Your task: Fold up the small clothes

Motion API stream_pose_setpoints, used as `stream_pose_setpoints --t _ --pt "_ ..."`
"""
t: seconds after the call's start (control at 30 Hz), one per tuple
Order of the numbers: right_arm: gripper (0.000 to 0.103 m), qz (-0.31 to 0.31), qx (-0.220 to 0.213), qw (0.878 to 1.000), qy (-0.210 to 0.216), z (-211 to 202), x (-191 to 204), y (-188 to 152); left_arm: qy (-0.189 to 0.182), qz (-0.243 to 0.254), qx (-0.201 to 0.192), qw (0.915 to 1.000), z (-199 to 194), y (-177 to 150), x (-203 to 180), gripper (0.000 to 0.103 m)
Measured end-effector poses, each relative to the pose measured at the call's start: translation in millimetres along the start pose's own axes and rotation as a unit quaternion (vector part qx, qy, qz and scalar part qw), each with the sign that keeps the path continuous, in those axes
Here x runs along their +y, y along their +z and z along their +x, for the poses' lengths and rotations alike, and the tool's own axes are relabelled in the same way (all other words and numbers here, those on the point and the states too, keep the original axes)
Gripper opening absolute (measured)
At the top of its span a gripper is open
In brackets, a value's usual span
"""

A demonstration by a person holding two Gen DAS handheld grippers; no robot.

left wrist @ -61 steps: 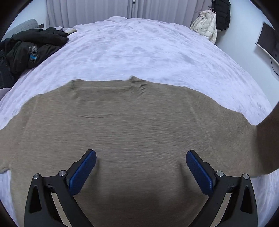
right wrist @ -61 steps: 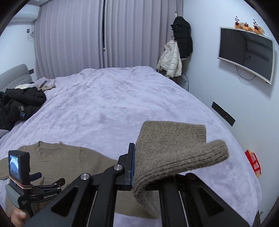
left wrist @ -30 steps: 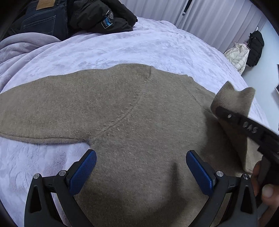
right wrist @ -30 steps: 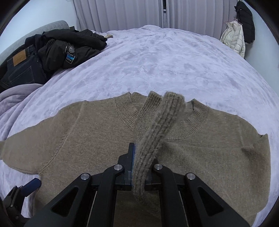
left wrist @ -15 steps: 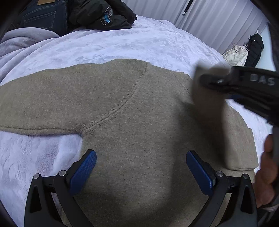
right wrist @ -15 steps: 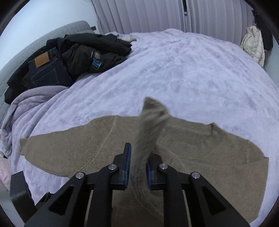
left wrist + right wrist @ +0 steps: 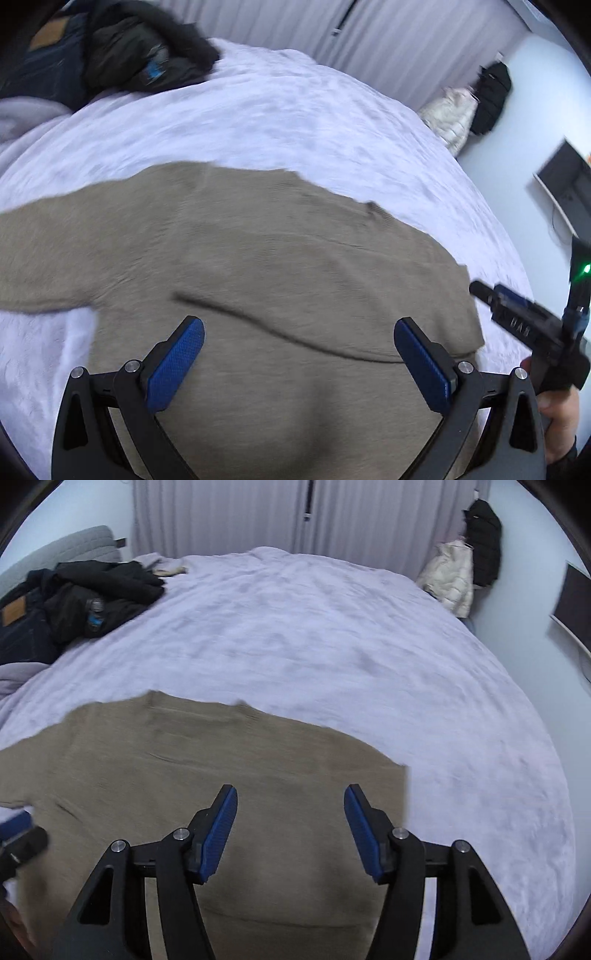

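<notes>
Left wrist view: the left tool (image 7: 297,363) is held with its blue pads spread wide and nothing between them, hovering over the lower body of the tan knit sweater (image 7: 258,266). The sweater lies flat on the bed (image 7: 295,122), directly ahead of and below this tool. One sleeve (image 7: 48,251) extends out flat toward the left edge of the view, so the garment's long axis runs left to right across the frame. On the right side the sleeve has been folded in over the body; a diagonal fold edge (image 7: 280,328) crosses the chest just ahead of the pads. The right tool (image 7: 517,317) is visible at the right border, just off the folded edge of the sweater; its jaw state cannot be read from here. Judged from this layout, the unfolded sleeve is the next part to bring in, and the left tool is the nearer one.

Right wrist view: the right tool (image 7: 290,830) is parted and empty, positioned above the sweater's right portion (image 7: 258,775). The straight folded side edge (image 7: 406,794) lies just to the right of the pads, with bare bedspread (image 7: 461,738) beyond it, giving open room on that side. A dark clothing pile (image 7: 74,598) sits far left at the head of the bed, well apart from the sweater.
</notes>
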State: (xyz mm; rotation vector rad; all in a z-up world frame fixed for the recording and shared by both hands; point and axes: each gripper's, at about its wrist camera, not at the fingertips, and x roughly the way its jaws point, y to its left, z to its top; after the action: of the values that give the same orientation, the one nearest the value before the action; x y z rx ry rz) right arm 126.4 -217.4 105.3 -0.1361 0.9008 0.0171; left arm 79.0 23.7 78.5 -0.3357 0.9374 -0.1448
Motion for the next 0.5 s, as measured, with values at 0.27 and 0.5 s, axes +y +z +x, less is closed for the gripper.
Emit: stream_pose_setpoints --t 0.27,0.5 --pt "0.064 0.063 0.016 0.998 -0.005 -9.9 -72.0 -64.8 0.103 0.057 0.071 0.9905 96.9 8.8 -21.9 0.103" --pt "0.064 -0.001 -0.006 0.999 0.044 -7.2 -42.8 -62.4 0.11 0.005 0.018 0.9938 48.8 14.0 10.1 0.103"
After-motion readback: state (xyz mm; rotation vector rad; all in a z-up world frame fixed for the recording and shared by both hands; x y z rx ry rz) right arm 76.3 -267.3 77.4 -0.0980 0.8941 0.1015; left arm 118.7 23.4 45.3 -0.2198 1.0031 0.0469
